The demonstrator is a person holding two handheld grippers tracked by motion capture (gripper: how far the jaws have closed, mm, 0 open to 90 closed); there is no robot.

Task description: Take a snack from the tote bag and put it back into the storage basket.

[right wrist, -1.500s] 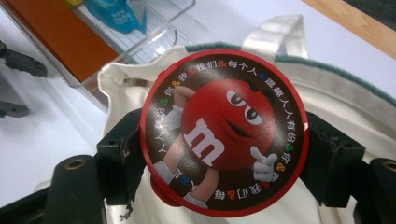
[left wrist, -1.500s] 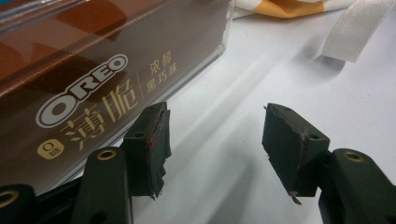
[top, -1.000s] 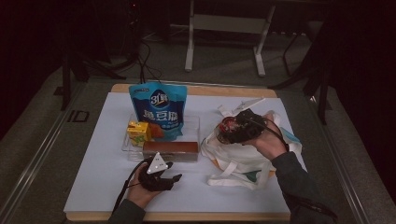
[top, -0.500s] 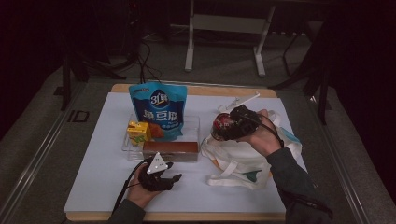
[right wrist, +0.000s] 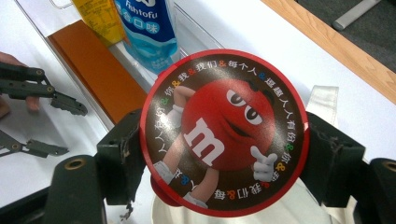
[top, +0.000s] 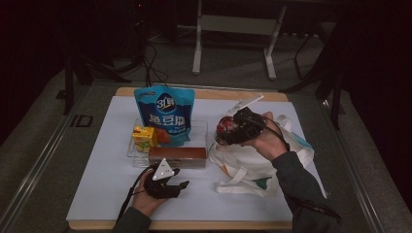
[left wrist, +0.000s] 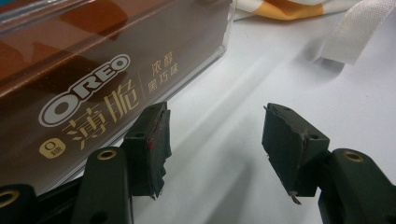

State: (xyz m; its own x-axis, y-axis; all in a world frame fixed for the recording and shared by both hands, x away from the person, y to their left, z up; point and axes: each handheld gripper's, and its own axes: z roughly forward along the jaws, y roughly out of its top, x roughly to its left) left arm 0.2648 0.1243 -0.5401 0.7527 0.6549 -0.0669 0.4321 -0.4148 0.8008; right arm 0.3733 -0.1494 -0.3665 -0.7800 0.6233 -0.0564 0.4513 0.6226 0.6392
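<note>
My right gripper [top: 229, 130] is shut on a round red M&M's tub [top: 224, 129], held in the air over the left edge of a white tote bag [top: 252, 167]. In the right gripper view the tub's lid [right wrist: 224, 135] faces the camera, with a pad pressing on each side. My left gripper [top: 180, 177] rests low on the white table cover, just in front of a brown Oreo box [top: 177, 154]. Its jaws [left wrist: 215, 140] stand open with nothing between them. The Oreo box [left wrist: 93, 70] lies close by its left jaw.
A clear tray [top: 130, 149] holds a blue fish-tofu pouch [top: 165, 114], a yellow drink carton [top: 144, 137] and the Oreo box. A tote strap [left wrist: 355, 32] lies near the left gripper. The wooden table edge [top: 204, 93] runs along the back.
My right gripper has shifted a little to the left with the tub, toward the tray. The left gripper has kept still.
</note>
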